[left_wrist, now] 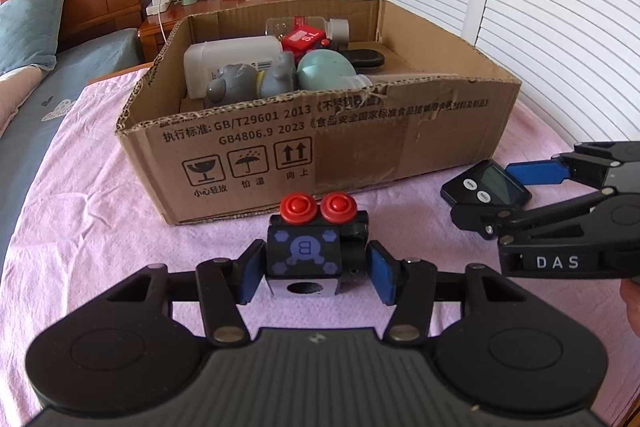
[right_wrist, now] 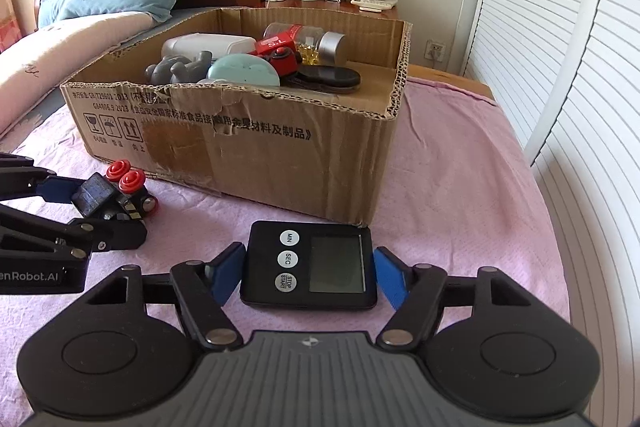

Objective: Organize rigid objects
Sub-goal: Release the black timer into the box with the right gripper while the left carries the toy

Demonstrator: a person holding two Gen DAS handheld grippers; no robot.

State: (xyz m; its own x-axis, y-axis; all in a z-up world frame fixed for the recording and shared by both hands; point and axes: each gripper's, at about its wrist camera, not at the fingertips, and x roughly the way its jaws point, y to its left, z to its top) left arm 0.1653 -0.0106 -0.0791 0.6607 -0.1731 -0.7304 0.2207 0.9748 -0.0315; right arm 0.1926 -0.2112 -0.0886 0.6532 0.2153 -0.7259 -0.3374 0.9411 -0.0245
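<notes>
A black toy block with two red knobs (left_wrist: 316, 247) lies on the pink cloth in front of the cardboard box (left_wrist: 360, 147). My left gripper (left_wrist: 314, 273) is open, its blue pads on either side of the toy, with a small gap on the right. A black digital timer (right_wrist: 310, 267) lies flat near the box's corner. My right gripper (right_wrist: 310, 277) is open, its blue pads flanking the timer without touching it. The timer (left_wrist: 486, 183) and right gripper (left_wrist: 508, 195) also show in the left wrist view, the toy (right_wrist: 116, 193) and left gripper (right_wrist: 94, 209) in the right wrist view.
The box (right_wrist: 280, 131) holds a white container (left_wrist: 228, 61), a grey toy (left_wrist: 248, 83), a teal egg-shaped thing (left_wrist: 326, 69), a red item (left_wrist: 304, 41) and a clear bottle (left_wrist: 308, 27). A nightstand (left_wrist: 208, 3) with a fan stands behind. White shutter doors (right_wrist: 560, 67) run on the right.
</notes>
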